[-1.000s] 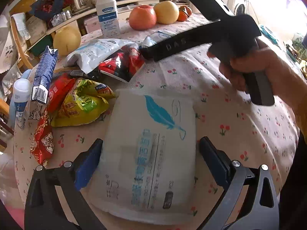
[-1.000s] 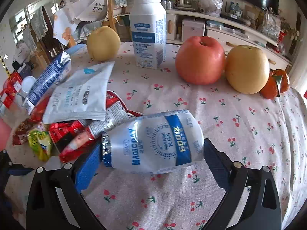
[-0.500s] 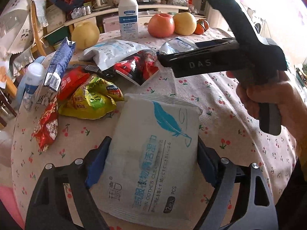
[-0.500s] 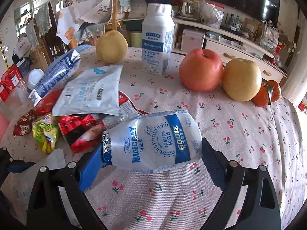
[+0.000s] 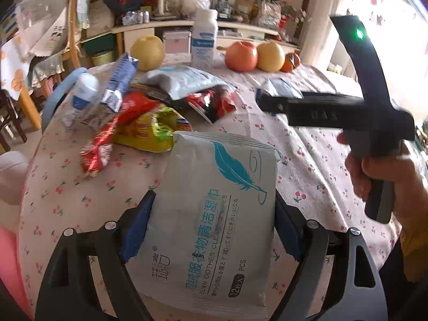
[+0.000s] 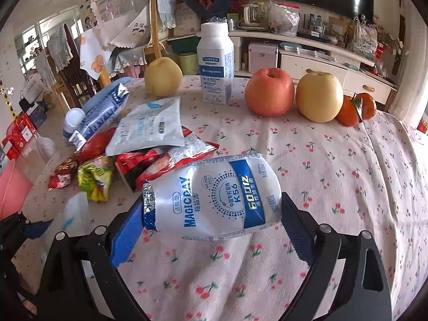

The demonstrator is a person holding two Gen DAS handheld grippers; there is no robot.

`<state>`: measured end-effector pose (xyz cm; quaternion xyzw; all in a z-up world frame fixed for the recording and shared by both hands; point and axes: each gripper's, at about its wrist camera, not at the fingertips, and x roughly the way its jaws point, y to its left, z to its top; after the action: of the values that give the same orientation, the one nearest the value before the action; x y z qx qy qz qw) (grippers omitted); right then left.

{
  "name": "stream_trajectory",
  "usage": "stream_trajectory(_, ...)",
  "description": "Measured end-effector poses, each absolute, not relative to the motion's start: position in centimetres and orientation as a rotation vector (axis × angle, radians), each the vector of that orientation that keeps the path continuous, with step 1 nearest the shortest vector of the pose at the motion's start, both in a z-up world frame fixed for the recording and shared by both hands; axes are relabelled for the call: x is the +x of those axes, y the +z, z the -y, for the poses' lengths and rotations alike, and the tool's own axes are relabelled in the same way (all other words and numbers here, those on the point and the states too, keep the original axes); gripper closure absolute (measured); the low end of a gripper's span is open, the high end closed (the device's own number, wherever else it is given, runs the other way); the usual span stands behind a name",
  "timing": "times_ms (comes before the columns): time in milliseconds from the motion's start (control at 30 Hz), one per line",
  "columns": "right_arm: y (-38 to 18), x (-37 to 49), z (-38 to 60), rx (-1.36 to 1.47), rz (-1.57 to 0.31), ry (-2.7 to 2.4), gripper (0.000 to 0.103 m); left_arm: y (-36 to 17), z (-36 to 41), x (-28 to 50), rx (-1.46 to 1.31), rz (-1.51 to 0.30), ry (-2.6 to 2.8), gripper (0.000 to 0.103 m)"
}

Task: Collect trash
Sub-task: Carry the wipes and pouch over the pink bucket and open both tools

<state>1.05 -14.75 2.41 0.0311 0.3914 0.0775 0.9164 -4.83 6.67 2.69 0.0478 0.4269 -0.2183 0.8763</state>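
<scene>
My left gripper (image 5: 214,230) is shut on a grey wet-wipes pack (image 5: 214,214) with a teal feather print, held above the cherry-print tablecloth (image 5: 307,147). My right gripper (image 6: 211,222) is shut on a white and blue MAGICDAY pouch (image 6: 214,198), lifted off the cloth (image 6: 334,174). The right gripper (image 5: 270,99) with its pouch (image 5: 281,87) also shows in the left wrist view, at the right. A heap of wrappers lies to the left: red (image 6: 155,163), yellow-green (image 6: 95,178), grey pouch (image 6: 149,125), blue carton (image 6: 101,112).
At the table's far side stand a white bottle (image 6: 216,64), a pear (image 6: 163,77), a red apple (image 6: 270,92), a yellow pear (image 6: 319,96) and tangerines (image 6: 357,108). A pink bin edge (image 6: 13,184) sits at the left. Shelves and chairs stand behind.
Both grippers have risen and pulled back from the table, each carrying its pack. The left jaws closed from around the wipes pack onto it.
</scene>
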Motion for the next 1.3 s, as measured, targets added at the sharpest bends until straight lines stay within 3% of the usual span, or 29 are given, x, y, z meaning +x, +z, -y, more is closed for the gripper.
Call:
stream_trajectory(800, 5.5, -7.1, 4.6, 0.014, -0.771, 0.326, 0.01, 9.3, -19.6, -6.7, -0.102, -0.69, -0.184, 0.02)
stream_trajectory(1300, 10.6, -8.5, -14.3, -0.183, -0.679, 0.633, 0.01, 11.4, -33.6, -8.7, -0.254, -0.618, 0.143, 0.02)
